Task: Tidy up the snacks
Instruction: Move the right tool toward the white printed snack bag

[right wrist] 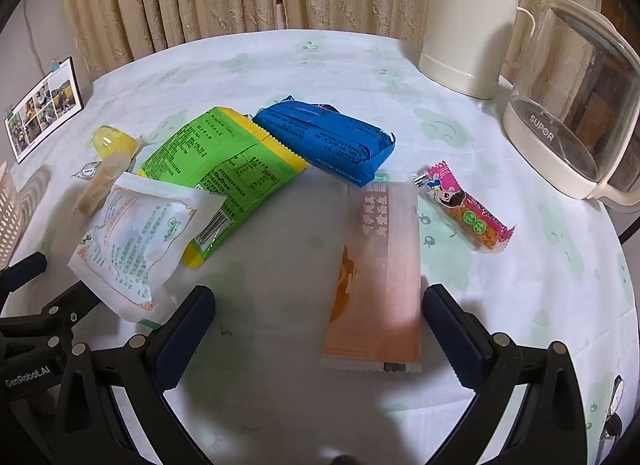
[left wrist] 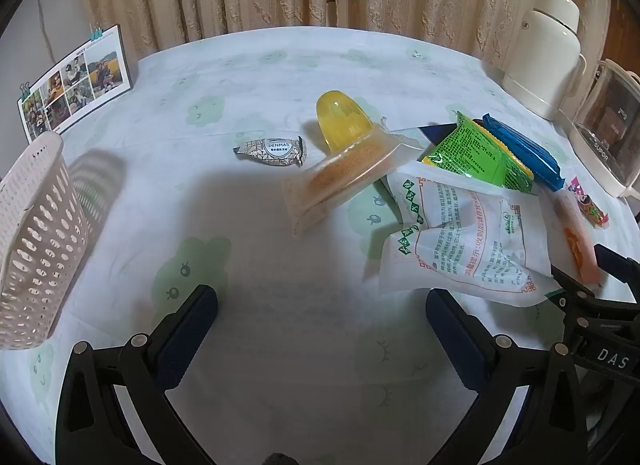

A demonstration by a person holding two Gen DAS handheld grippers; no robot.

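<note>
Snack packets lie scattered on the round table. In the left wrist view a white perforated basket (left wrist: 36,249) stands at the left, and my left gripper (left wrist: 320,305) hangs open over bare cloth. Ahead of it lie a grey candy (left wrist: 272,151), a yellow jelly cup (left wrist: 340,117), a clear cracker pack (left wrist: 340,181) and a white printed pouch (left wrist: 468,241). My right gripper (right wrist: 318,307) is open, low over the table, with an orange-pink bar packet (right wrist: 380,269) between its fingers, untouched. Beyond lie a green packet (right wrist: 224,169), a blue packet (right wrist: 328,141) and a small pink bar (right wrist: 466,207).
A cream thermos (right wrist: 468,21) and a glass kettle (right wrist: 576,105) marked SUPOR stand at the back right near the table edge. A photo card (left wrist: 76,81) leans at the back left. Curtains hang behind the table. The other gripper's frame (right wrist: 36,313) shows at the lower left.
</note>
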